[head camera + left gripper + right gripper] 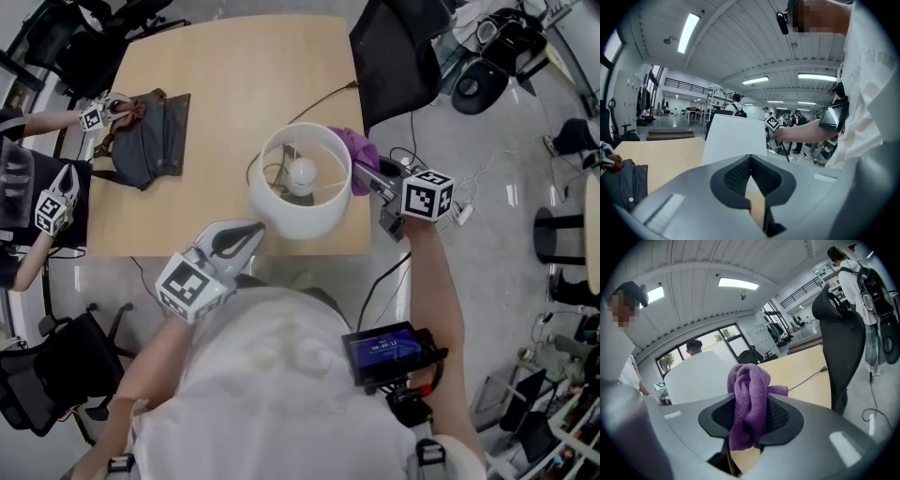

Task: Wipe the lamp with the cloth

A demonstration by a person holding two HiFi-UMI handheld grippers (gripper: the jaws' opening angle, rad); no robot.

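Right gripper [749, 418] is clamped on the purple cloth [748, 394], so the jaws stand fairly wide, with the bunched-up fabric wedged between the pads and poking out past the tips. From the head view I've got that cloth pressed up against the right side of the lamp [300, 217], right at the top rim of its white shade [328, 202], with the bulb [302, 173] showing down inside. Lamp sits on the wooden table [234, 84], close to the edge nearest me, and its cord [323, 101] trails off across the top toward the far side. Left gripper [255, 232] is closed with nothing in it, tips together, parked just beside the shade's lower left. I can't tell if it's actually touching. Over at the table's left end lies a dark bag [155, 141], well apart from the lamp, and a black chair [394, 52] stands by the far right corner.
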